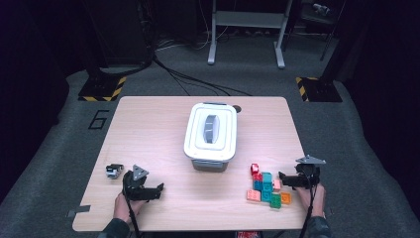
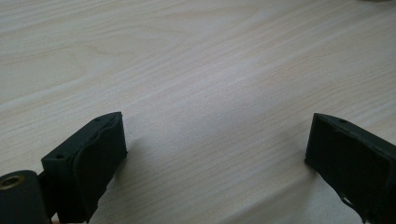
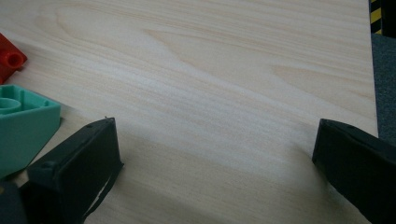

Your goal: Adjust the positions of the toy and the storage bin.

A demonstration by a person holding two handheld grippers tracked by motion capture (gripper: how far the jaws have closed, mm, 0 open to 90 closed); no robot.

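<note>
Right gripper jaws wide apart, empty, just beside toy bricks. Left gripper jaws wide apart, empty, over bare table.

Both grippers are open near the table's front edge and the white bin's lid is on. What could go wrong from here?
1. The cluster of coloured plastic building blocks is tightly packed; the open right gripper beside it may scatter neighbours when grabbing one.
2. The white lidded plastic bin is closed, so nothing can go in until its lid is lifted.
3. The small black-and-white toy sits near the table's left edge and could be knocked off by the left gripper.
</note>
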